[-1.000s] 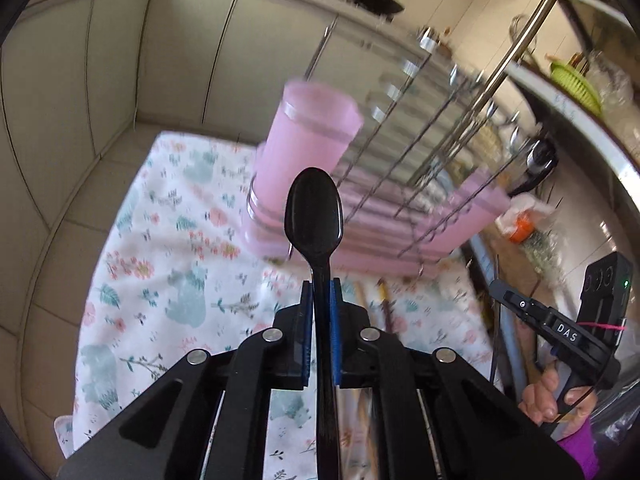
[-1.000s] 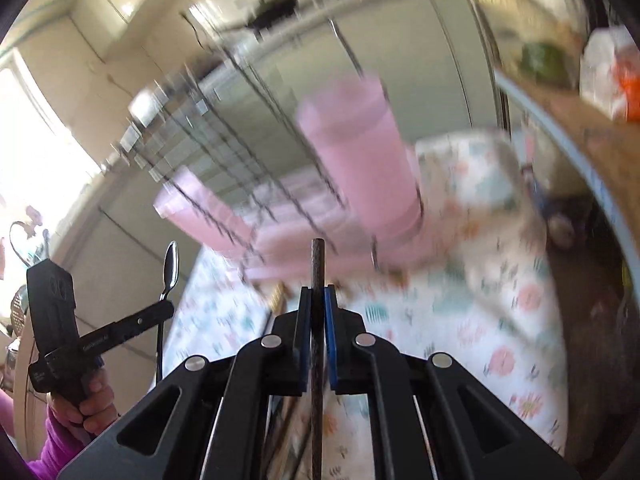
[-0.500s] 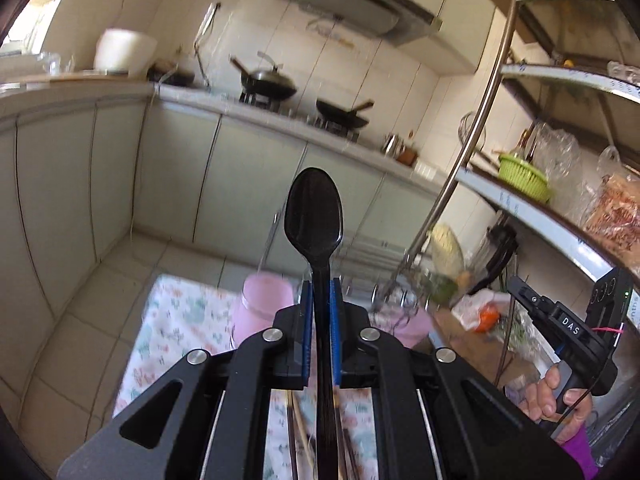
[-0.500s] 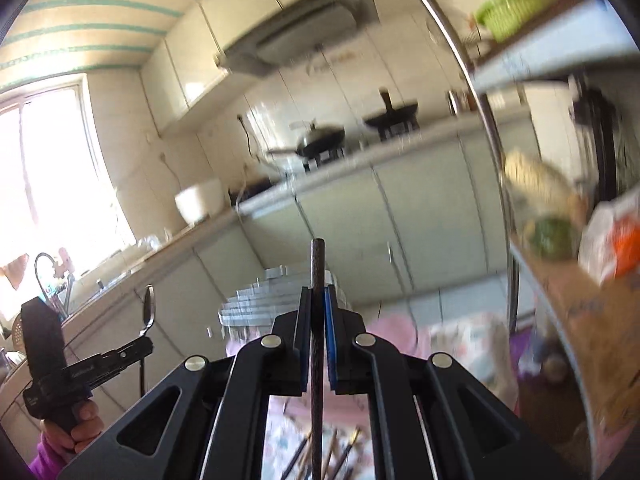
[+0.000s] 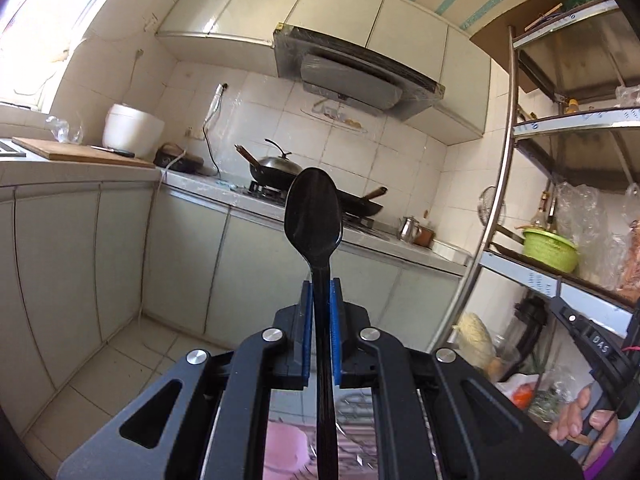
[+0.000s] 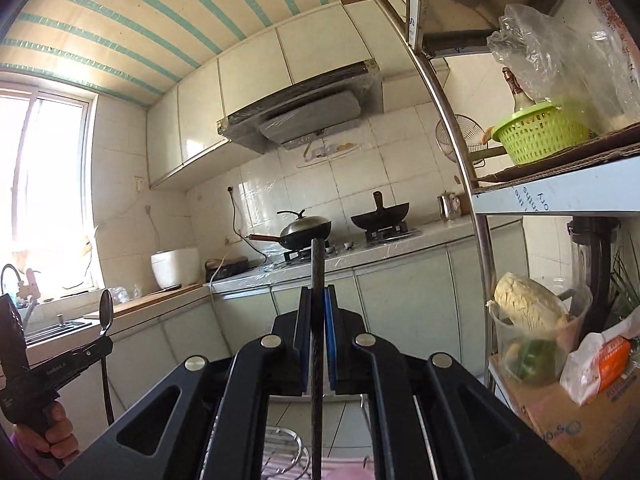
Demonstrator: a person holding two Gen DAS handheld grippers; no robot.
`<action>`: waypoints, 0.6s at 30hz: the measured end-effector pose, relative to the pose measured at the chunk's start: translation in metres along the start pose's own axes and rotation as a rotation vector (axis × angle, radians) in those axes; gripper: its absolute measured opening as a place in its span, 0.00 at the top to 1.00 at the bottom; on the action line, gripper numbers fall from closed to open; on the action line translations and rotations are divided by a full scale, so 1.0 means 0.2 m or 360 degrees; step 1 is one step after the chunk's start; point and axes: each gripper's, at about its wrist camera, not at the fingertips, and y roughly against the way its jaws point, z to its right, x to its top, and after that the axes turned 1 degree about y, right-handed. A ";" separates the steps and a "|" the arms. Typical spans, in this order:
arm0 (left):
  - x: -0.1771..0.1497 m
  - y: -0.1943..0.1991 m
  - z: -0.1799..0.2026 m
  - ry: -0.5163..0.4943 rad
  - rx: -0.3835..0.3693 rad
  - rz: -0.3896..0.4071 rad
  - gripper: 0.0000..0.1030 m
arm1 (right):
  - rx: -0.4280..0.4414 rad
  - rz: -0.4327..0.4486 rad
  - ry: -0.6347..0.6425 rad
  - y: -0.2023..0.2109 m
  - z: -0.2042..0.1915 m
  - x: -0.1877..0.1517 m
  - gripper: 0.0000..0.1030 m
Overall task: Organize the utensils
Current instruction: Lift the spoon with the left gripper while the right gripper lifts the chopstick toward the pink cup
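Observation:
My left gripper (image 5: 321,285) is shut on the handle of a black spoon (image 5: 314,212), whose bowl stands upright ahead of the blue pads. My right gripper (image 6: 319,293) is shut on a thin dark chopstick (image 6: 317,264) that points straight up. Each gripper shows in the other's view, held by a hand: the right gripper (image 5: 592,344) at the right edge, the left gripper (image 6: 60,364) with its spoon (image 6: 106,312) at the left edge. A pink cup (image 5: 284,448) and a wire rack (image 6: 284,452) peek in at the bottom, far below both grippers.
A metal shelf unit with a curved steel pole (image 5: 492,216) stands close on the right, holding a green basket (image 6: 540,136) and a cardboard box (image 6: 560,420). Across the floor runs a kitchen counter (image 5: 248,196) with woks (image 6: 304,232) and a rice cooker (image 5: 132,128).
Both grippers have risen and tipped up from facing the flowered cloth to looking level across the kitchen. The pink cup and rack dropped to the bottom edge. Both grips are unchanged.

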 end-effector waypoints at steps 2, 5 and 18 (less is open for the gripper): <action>-0.03 -0.08 -0.03 -0.0013 0.0025 0.0020 0.93 | -0.0010 0.0004 0.0014 -0.06 0.01 -0.04 0.94; -0.09 -0.20 -0.07 -0.0023 0.0064 0.0033 0.93 | -0.0025 -0.0023 0.0005 -0.16 0.03 -0.11 0.94; -0.39 -0.44 -0.20 -0.0073 0.0177 -0.0014 0.93 | -0.0107 -0.0155 -0.0024 -0.36 0.16 -0.39 0.94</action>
